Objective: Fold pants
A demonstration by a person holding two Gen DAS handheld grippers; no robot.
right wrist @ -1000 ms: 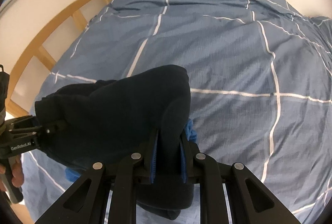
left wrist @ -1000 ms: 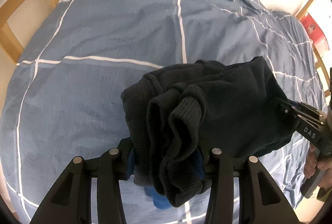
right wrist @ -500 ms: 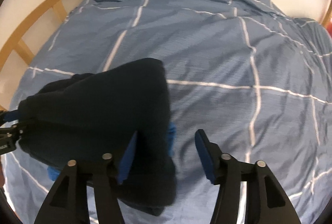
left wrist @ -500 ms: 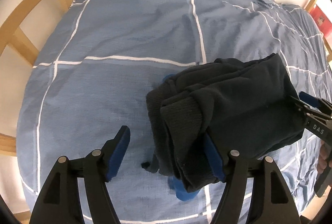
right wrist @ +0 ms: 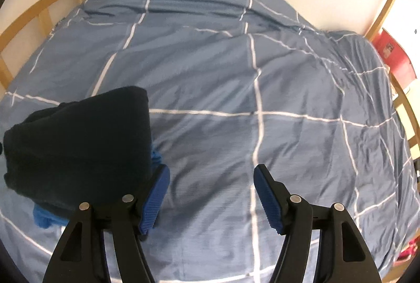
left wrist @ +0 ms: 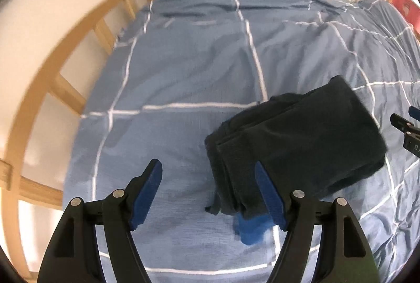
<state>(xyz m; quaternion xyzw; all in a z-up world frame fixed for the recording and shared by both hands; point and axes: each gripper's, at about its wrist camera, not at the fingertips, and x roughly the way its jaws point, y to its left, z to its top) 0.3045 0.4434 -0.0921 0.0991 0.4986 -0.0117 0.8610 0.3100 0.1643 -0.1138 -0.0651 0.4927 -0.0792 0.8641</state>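
Your left claw (left wrist: 208, 193) is spread wide with nothing between its blue pads (left wrist: 148, 193); the right-hand pad sits just against the near edge of the folded pants (left wrist: 296, 149) but does not pinch them. Your right claw (right wrist: 211, 195) is likewise spread apart and holds nothing, its left pad (right wrist: 155, 200) close beside the bundle's right edge. The pants (right wrist: 78, 149) lie as a compact dark navy stack on the bed (left wrist: 183, 67), resting on the blue duvet with white grid lines (right wrist: 262, 109). From your left wrist view you see the stack's layered, ribbed edges facing the left, and the bundle sits right of centre; from your right wrist view it sits at the lower left. A bright blue cloth (left wrist: 250, 229) pokes out from under the near side of the pants, and it shows again at the lower left in the right view (right wrist: 43, 217). The tip of your right claw appears at the far right edge of the left view (left wrist: 407, 125), apart from the pants. A wooden bed rail (left wrist: 44, 67) curves along the left side, and a red object (right wrist: 396, 57) stands beyond the bed at the right.
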